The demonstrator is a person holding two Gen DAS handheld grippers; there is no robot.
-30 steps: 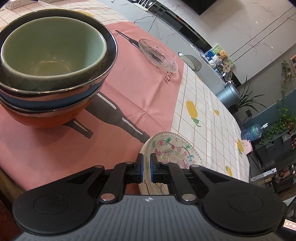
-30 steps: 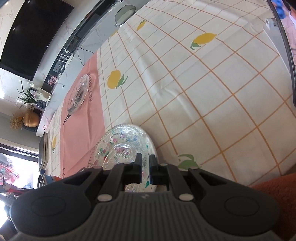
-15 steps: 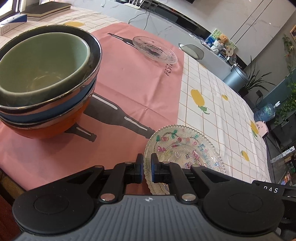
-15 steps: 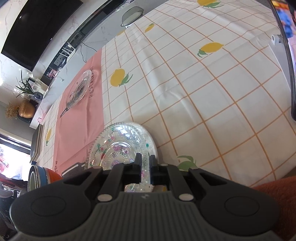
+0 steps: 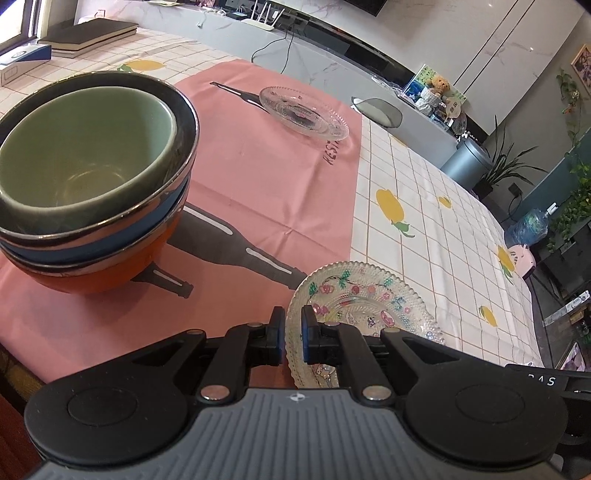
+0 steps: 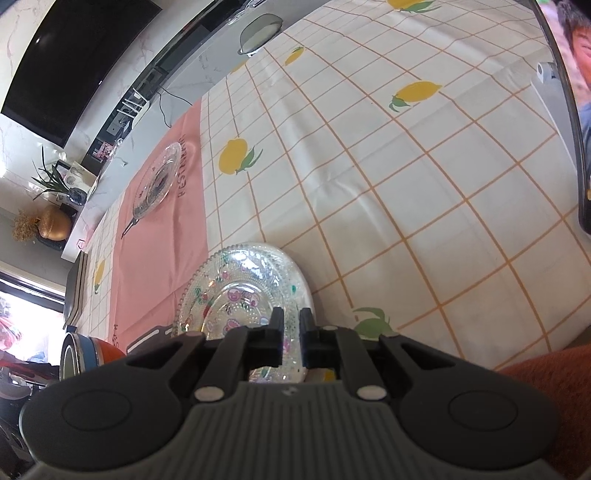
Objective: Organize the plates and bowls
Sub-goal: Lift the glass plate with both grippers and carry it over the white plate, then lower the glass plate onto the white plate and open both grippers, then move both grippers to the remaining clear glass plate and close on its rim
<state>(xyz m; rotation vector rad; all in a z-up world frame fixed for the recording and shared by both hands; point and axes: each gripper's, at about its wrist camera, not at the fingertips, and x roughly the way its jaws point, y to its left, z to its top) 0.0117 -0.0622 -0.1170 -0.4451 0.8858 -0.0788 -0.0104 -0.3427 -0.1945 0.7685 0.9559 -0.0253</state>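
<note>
A clear glass plate with a flower pattern (image 5: 365, 302) is held by both grippers at once. My left gripper (image 5: 293, 334) is shut on its near left rim. My right gripper (image 6: 291, 332) is shut on its rim from the other side; the plate also shows in the right wrist view (image 6: 243, 284). The plate is tilted just above the tablecloth. A second clear glass plate (image 5: 303, 114) lies far on the pink cloth; it also shows in the right wrist view (image 6: 157, 181). A stack of nested bowls (image 5: 88, 177), green on top, orange at the bottom, stands at the left.
The pink cloth (image 5: 258, 177) covers the left part of the table, the white checked lemon tablecloth (image 5: 424, 221) the right. Books (image 5: 88, 33) lie at the far left corner. A chair back (image 5: 376, 110) stands beyond the far edge. The table edge is close below my grippers.
Both wrist views have swung and pulled back a little over the second. The flowered plate stays gripped by both grippers. The bowls and the far plate have not moved.
</note>
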